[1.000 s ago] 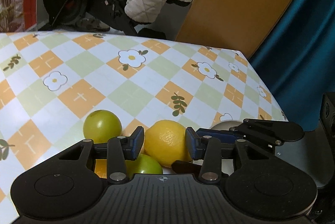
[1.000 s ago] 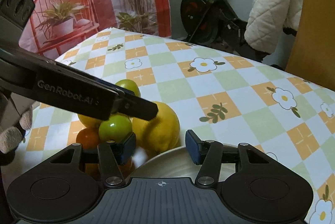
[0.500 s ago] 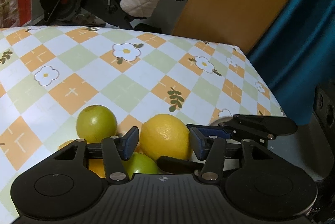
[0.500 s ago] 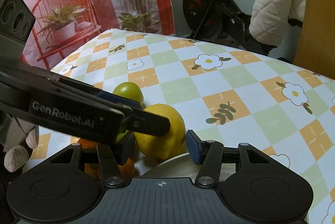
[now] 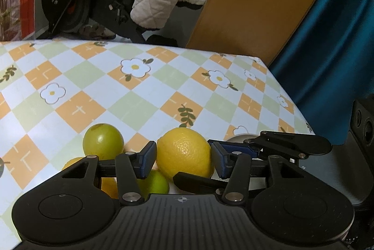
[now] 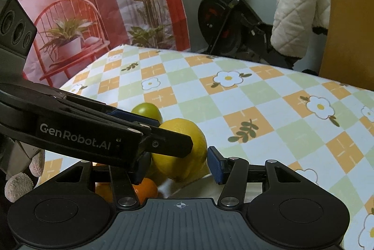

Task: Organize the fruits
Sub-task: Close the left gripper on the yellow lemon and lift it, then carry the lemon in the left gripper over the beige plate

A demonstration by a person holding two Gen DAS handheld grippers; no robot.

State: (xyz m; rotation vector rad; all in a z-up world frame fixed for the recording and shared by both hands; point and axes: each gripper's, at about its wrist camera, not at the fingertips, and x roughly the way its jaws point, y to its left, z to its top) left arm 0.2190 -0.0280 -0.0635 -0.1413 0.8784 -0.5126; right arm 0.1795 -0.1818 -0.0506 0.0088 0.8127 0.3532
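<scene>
Lemon (image 5: 184, 153) sits between the left gripper (image 5: 184, 162) fingers, spread beside it. Right gripper (image 6: 178, 167) fingers likewise spread, green fruit (image 5: 103, 141) at ten o'clock.

Dim, even indoor light; soft shadows. Small glare on lemon (image 5: 184, 151). Fisheye bend at edges; slight bkgd blur.

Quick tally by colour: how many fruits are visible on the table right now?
Yellow: 2, the lemon and a partly hidden yellow fruit
Green: 2, one green fruit, another
Orange: 1, orange fruit
Total: 5 visible; the grippers may hide more.
</scene>
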